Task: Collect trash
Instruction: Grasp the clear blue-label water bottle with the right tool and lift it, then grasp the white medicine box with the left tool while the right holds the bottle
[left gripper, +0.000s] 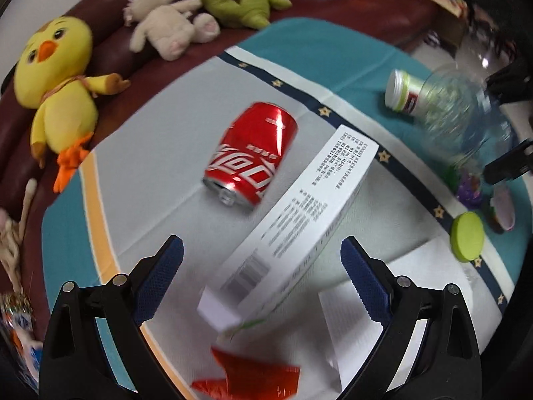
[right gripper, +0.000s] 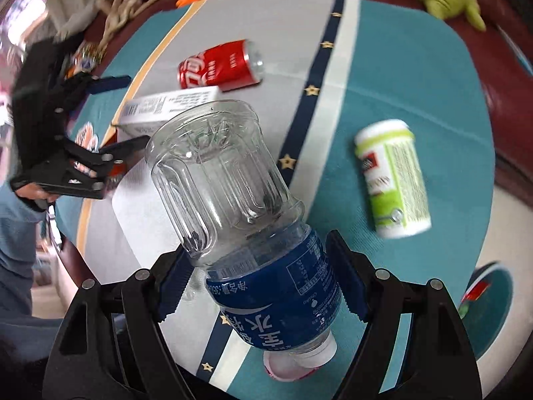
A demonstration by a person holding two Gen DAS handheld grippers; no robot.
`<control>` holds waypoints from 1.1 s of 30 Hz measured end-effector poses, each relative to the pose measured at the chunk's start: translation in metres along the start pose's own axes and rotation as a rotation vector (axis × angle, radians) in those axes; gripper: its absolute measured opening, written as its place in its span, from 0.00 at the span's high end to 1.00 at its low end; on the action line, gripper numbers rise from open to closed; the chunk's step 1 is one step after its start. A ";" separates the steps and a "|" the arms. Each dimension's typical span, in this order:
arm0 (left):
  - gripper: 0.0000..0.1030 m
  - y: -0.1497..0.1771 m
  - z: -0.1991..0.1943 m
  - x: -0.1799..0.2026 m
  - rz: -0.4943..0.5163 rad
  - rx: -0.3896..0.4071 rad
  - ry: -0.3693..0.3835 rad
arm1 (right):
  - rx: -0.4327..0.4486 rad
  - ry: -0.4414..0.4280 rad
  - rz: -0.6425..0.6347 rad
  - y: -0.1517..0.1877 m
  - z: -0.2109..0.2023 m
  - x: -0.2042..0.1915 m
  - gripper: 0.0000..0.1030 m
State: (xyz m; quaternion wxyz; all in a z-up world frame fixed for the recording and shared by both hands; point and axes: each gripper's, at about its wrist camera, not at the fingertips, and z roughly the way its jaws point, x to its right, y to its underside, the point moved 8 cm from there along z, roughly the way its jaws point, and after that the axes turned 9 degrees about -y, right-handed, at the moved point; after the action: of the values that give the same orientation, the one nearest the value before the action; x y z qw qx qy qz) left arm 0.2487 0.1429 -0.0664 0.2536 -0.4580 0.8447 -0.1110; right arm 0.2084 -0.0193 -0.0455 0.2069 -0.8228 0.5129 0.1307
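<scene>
An empty clear plastic water bottle [right gripper: 246, 206] with a blue label is clamped between the pads of the right gripper [right gripper: 263, 283], base outward, white cap toward the camera, above the teal cloth [right gripper: 416, 93]. On the cloth a red cola can [left gripper: 251, 153] is seen lying on its side, just beside a long white carton [left gripper: 293, 230]. The carton lies between the wide-apart jaws of the left gripper [left gripper: 263, 276], untouched by the pads. A green-labelled white container [right gripper: 393, 183] lies apart to one side, with open cloth around it. Plush toys [left gripper: 63, 90] are lined along the dark red sofa edge [left gripper: 113, 53].
</scene>
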 end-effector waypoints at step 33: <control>0.69 -0.055 -0.129 0.063 -0.291 0.194 0.023 | 0.327 -0.123 0.296 0.067 -0.100 0.095 0.28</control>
State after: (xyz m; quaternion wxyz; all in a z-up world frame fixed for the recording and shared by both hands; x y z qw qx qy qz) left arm 0.1908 0.0539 0.0455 0.2681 -0.5476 0.7576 -0.2330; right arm 0.1901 -0.1676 -0.0118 0.3470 -0.6844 0.6290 0.1246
